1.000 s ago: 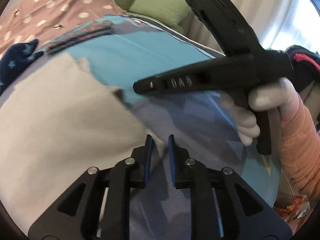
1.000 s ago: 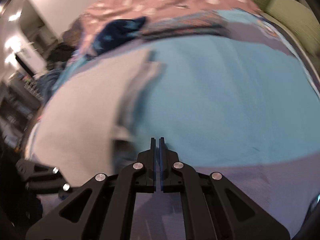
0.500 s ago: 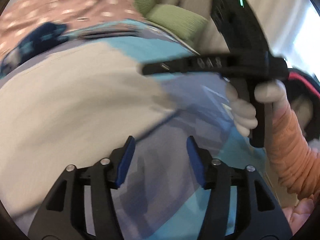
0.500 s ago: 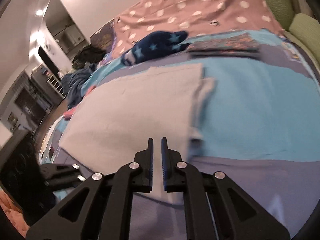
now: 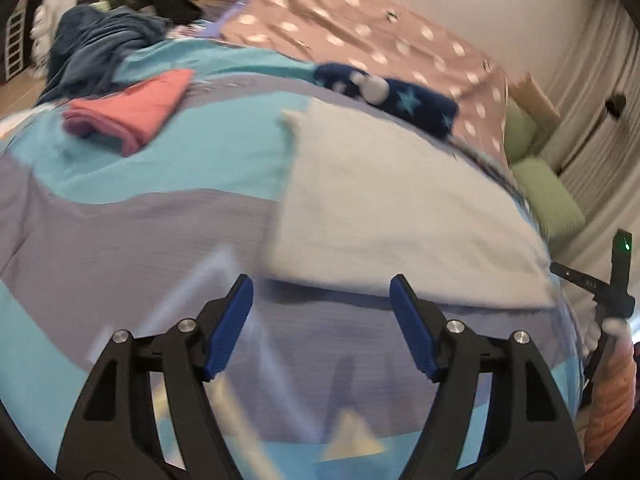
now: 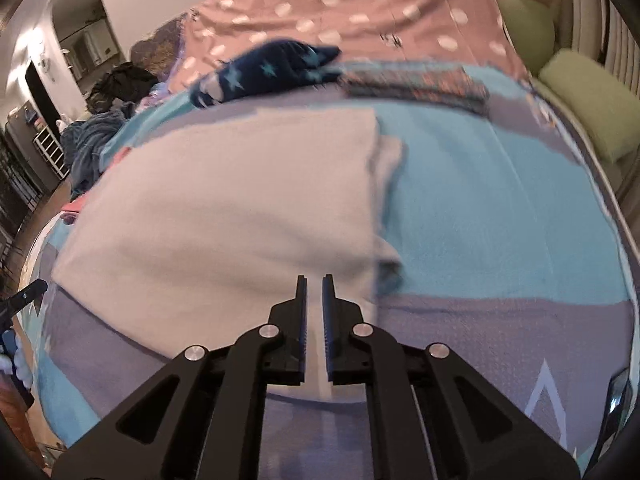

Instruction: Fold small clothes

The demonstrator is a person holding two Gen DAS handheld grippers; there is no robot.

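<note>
- The bedspread (image 5: 120, 240), in teal and grey-lilac blocks, fills both views, with a pink dotted blanket (image 6: 360, 12) along its far side.
- A pale folded garment (image 6: 224, 216) lies flat on the bedspread. In the right wrist view its long axis runs from the near left to the far right, a folded edge with a narrow underlayer showing on the right side.
- In the left wrist view the same garment (image 5: 396, 208) sits ahead and to the right, its near edge just beyond the fingertips.
- Only the left wrist view shows a folded pink piece (image 5: 132, 108) well apart at far left, beside a blue heap (image 5: 96, 48).
- A navy star-print cloth (image 6: 268, 68) lies just beyond the garment's far edge; only the right wrist view shows the patterned folded piece (image 6: 416, 88) beside it.
- The left gripper (image 5: 320, 320) has just been opening: a second ago it pinched the garment's edge, and its jaws now stand wide apart over bare bedspread, nothing between them.
- The right gripper (image 6: 315, 320) has its jaws nearly together, a thin gap showing, over the garment's near edge; nothing visibly clamped.
</note>
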